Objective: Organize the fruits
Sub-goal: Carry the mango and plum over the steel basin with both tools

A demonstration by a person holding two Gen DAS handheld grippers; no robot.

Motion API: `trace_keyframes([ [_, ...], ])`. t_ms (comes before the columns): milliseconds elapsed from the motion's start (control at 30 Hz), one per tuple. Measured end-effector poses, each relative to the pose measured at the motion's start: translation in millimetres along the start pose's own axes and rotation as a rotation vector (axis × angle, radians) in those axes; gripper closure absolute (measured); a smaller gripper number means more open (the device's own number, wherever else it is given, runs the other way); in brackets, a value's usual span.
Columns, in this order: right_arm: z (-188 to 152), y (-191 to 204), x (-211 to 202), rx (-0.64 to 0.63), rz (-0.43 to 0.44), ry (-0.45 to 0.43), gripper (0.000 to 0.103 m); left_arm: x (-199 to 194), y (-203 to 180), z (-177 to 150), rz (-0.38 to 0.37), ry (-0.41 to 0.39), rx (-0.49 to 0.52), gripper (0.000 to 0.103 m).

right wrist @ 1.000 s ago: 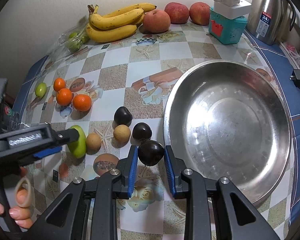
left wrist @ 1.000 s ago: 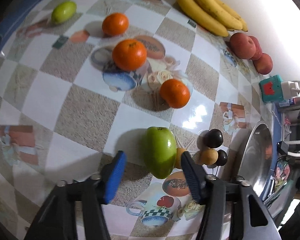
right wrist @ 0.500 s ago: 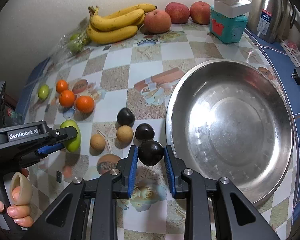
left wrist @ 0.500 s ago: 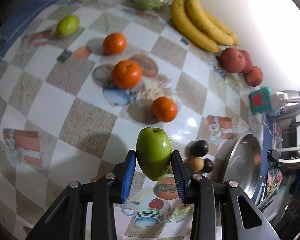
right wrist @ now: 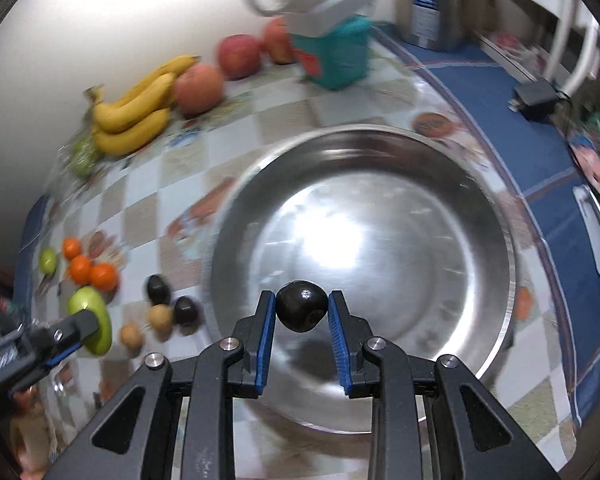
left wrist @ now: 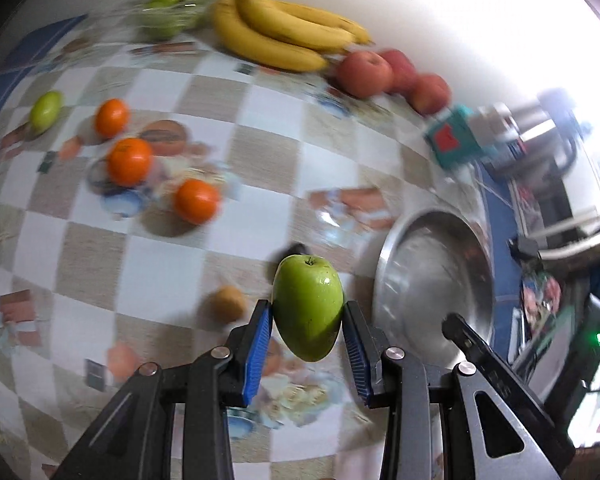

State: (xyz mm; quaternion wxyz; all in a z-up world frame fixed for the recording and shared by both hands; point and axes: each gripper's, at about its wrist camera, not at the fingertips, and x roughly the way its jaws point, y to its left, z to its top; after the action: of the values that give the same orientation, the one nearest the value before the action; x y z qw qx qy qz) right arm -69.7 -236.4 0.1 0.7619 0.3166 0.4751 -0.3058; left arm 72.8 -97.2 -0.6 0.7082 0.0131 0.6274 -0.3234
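Observation:
My left gripper (left wrist: 306, 344) is shut on a green apple (left wrist: 308, 306) and holds it above the table, left of the steel bowl (left wrist: 452, 248). My right gripper (right wrist: 302, 328) is shut on a dark plum (right wrist: 301, 311) and holds it over the near part of the steel bowl (right wrist: 480, 220). The green apple (right wrist: 92, 320) and the left gripper also show in the right wrist view at the lower left. Two dark plums (right wrist: 158, 289) and two small brown fruits (right wrist: 160, 317) lie left of the bowl.
Three oranges (left wrist: 128, 160) and a small green fruit (left wrist: 46, 110) lie at the left. Bananas (left wrist: 284, 28), red apples (left wrist: 364, 74) and a bag of green fruit (left wrist: 164, 16) line the back wall. A teal box (right wrist: 334, 50) and a steel kettle (right wrist: 440, 0) stand behind the bowl.
My left gripper shut on the green apple, lifted it and swung right toward the bowl. My right gripper carried the dark plum from the table to over the bowl.

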Motion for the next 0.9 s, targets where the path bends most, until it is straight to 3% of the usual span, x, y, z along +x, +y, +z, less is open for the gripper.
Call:
trace_keyframes([
  [133,2.9,-22.8,2.3,0.048,-0.058,0.004,0.075,3.7,-26.6,-8.7,-0.05,0.022,0.064,0.064],
  [367,8.0,-49.9,-3.6,0.126,-0.072,-0.026,0.075,10.6,-72.6,-25.0,-0.082,0.007,0.205,0.064],
  [567,9.4,-65.8,-4.2,0.173,-0.066,-0.032,0.075,22.2,-100.2,-38.7,-0.068,-0.022,0.328,0.064],
  [900,4.3,-72.3,13.6,0.179,-0.072,0.023,0.075,42.8,-108.8,-49.5,-0.014,-0.035,0.419,0.064],
])
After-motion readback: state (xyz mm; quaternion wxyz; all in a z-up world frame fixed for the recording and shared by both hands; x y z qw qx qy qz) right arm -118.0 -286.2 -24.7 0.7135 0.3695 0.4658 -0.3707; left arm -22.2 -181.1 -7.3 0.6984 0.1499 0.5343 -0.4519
